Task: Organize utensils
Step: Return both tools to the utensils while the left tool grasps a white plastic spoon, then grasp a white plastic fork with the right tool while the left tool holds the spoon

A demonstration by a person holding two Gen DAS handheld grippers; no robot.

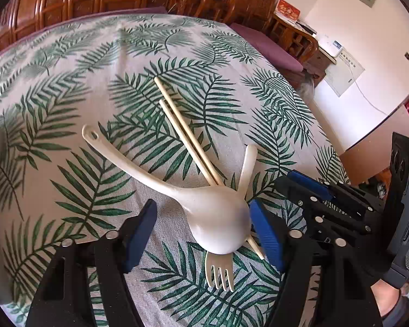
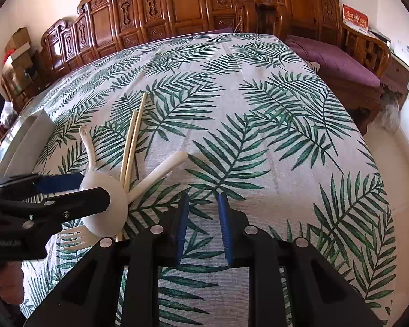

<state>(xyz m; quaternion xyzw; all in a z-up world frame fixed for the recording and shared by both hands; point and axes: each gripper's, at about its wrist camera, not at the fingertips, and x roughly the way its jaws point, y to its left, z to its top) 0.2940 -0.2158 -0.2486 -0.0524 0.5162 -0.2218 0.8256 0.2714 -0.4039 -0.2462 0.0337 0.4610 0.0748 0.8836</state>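
A cream spoon [image 1: 215, 218] lies bowl-down on the leaf-print tablecloth [image 1: 68, 95], its handle running up-left. It rests across two cream chopsticks [image 1: 182, 128] and a cream fork [image 1: 220, 272], whose tines poke out below the bowl. My left gripper [image 1: 203, 231] is open and straddles the spoon bowl: the right pad sits at the bowl's edge, while the left pad is clear of it. The right wrist view shows the same spoon [image 2: 103, 207], chopsticks [image 2: 132, 141], fork [image 2: 73, 238] and left gripper [image 2: 95, 186]. My right gripper [image 2: 203, 218] hovers beside the pile, jaws narrowly apart and empty.
A grey-white tray [image 2: 27, 141] sits at the table's left edge. Carved wooden benches [image 2: 177, 8] with a purple cushion [image 2: 338, 62] stand behind and to the right of the table. The right gripper [image 1: 286, 181] is close beside the left one.
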